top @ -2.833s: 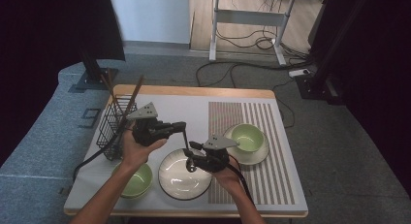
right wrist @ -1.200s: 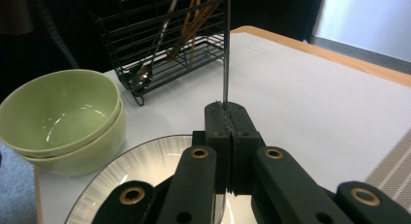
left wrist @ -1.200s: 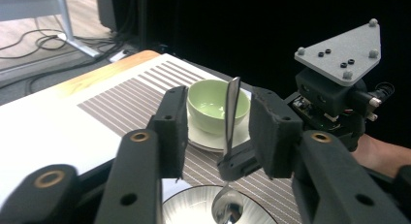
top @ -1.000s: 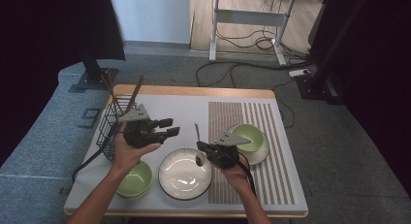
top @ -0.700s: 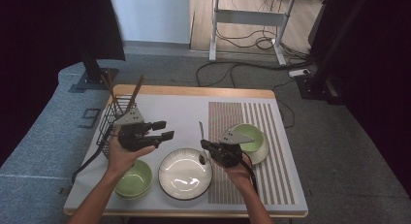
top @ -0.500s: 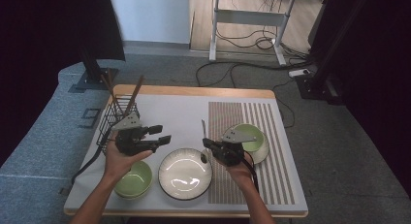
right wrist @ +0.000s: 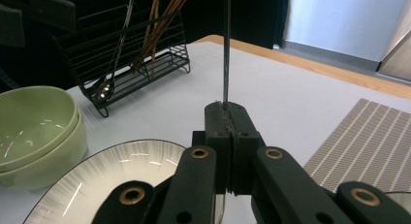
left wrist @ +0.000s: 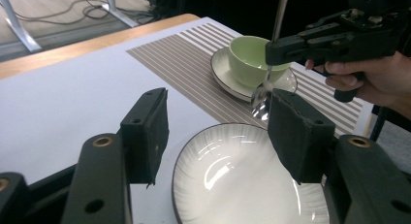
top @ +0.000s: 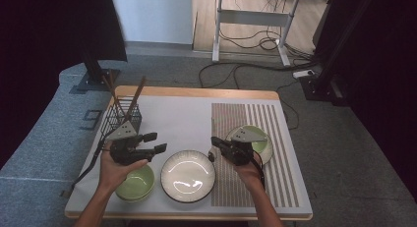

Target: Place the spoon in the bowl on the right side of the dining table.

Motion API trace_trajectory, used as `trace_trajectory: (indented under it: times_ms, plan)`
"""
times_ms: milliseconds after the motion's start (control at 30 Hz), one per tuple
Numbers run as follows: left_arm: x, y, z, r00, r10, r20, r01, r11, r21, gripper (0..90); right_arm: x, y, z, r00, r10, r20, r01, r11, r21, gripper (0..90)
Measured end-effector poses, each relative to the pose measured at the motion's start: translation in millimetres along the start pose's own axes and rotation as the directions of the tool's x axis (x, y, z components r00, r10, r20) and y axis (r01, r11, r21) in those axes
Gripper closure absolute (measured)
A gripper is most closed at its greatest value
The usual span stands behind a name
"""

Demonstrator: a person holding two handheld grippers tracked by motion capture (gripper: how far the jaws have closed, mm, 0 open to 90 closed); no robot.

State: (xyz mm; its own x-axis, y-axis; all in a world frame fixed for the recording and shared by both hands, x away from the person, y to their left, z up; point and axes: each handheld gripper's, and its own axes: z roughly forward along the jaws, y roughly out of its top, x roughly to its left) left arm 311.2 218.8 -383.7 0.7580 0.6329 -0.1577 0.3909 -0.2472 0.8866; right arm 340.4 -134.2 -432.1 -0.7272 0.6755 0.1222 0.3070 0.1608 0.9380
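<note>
— What stands at the back left of the tabletop?

— A black wire rack with wooden chopsticks leaning out of it; a metal spoon hangs inside.

— And nearer the front edge?

— Stacked green bowls at the left; a white plate with a dark rim just beside them; a striped placemat at the right, bearing a green cup on a saucer.

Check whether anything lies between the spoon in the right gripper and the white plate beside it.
Nothing visible does. The right gripper is shut on the spoon by its handle. The bowl end hangs down near the white plate rim, and the gap shows bare table.
</note>
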Motion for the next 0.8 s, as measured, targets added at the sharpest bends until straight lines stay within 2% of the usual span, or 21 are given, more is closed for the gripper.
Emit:
trace_trajectory:
  times_ms: [267, 567, 800]
  plan:
    - [1.7, -5.7, -6.6, 1.0, 0.005, -0.001, -0.005, 0.9998, 0.017, 39.9, -11.6, 3.4, -14.4, 0.9993, 0.02, 0.03, -0.02, 0.9993, -0.032, 89.4]
    - [-1.2, -8.9, -9.7, 0.9998, 0.019, -0.007, -0.019, 0.9996, 0.02, 39.4, -21.5, 3.0, -21.3, 0.9975, 0.041, 0.058, -0.038, 0.9983, -0.045, 89.5]
    - [5.6, -16.6, -8.2, 0.9999, 0.0, -0.012, 0.0, 0.9996, 0.027, 39.9, -31.2, 2.6, -27.9, 0.9949, 0.059, 0.082, -0.055, 0.9969, -0.057, 89.4]
